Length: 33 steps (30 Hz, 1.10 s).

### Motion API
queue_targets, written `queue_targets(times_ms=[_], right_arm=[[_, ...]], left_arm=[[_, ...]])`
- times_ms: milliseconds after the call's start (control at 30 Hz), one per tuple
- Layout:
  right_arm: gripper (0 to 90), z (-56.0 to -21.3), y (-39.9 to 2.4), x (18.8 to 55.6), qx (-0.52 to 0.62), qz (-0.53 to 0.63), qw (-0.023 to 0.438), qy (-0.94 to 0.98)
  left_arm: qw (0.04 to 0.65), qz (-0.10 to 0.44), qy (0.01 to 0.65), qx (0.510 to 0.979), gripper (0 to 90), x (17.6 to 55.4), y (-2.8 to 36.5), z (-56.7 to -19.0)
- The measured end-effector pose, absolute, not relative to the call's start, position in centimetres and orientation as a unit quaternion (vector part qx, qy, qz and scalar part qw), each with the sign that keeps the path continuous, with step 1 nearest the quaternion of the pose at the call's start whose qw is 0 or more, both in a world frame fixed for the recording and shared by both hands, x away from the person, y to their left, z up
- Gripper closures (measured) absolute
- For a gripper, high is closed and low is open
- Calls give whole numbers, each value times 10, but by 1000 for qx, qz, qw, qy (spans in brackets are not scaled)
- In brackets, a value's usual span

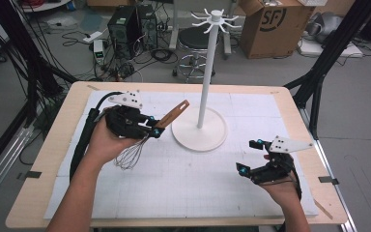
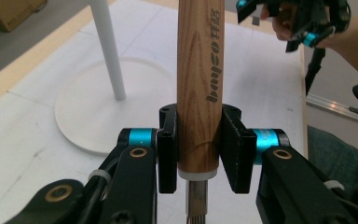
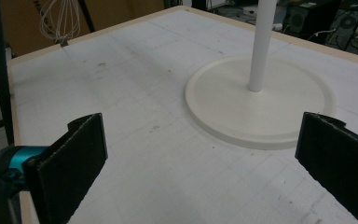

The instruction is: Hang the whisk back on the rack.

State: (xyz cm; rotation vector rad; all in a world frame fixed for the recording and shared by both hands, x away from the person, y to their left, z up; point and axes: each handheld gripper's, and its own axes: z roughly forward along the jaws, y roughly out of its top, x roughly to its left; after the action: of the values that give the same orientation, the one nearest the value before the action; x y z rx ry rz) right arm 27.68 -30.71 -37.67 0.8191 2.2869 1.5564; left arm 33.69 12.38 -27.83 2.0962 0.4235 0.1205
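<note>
I've got the whisk [image 1: 147, 137] in my left gripper [image 1: 150, 126], jaws clamped on the wooden handle [image 2: 199, 88] low down, just above the metal collar where the wires start. It's lifted off the mat [image 1: 183, 179], left of the stand [image 1: 207, 72], near its round base [image 1: 199, 129] but not touching.

My read: this is the carry toward the stand, to hang the whisk on one of the hooks [image 1: 214, 19] at the top. I can't make out a hanging loop on the handle end, so I'd check that before committing.

To do it well, I want the grip kept firm and square on the handle, since the wood is smooth and round and could roll between the pads. I'd raise it well clear of the base first, then come in to the pole from the side rather than sweeping the wire head across it.

Right gripper [image 1: 252, 155] hovers over the mat's right side, jaws wide apart, holding nothing. It could steady the stand if the pole rocks.

Orientation: long axis runs diagonally in the high view, handle end pointing up and away toward the pole, wire head hanging down and back toward my left hand [image 1: 107, 145], tilted rather than upright.
</note>
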Motion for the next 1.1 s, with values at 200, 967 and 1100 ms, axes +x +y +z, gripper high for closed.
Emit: queue_targets(times_ms=[200,967,1100], right_arm=[[8,-377,-306,277,280,535,129,787],[8,-376,-306,277,278,536,125,787],[8,-376,-307,278,278,537,126,786]], left_arm=[[502,45,170,847,702,342,122,-264],[534,47,147,831,702,363,111,-210],[539,58,146,828,702,366,111,-198]])
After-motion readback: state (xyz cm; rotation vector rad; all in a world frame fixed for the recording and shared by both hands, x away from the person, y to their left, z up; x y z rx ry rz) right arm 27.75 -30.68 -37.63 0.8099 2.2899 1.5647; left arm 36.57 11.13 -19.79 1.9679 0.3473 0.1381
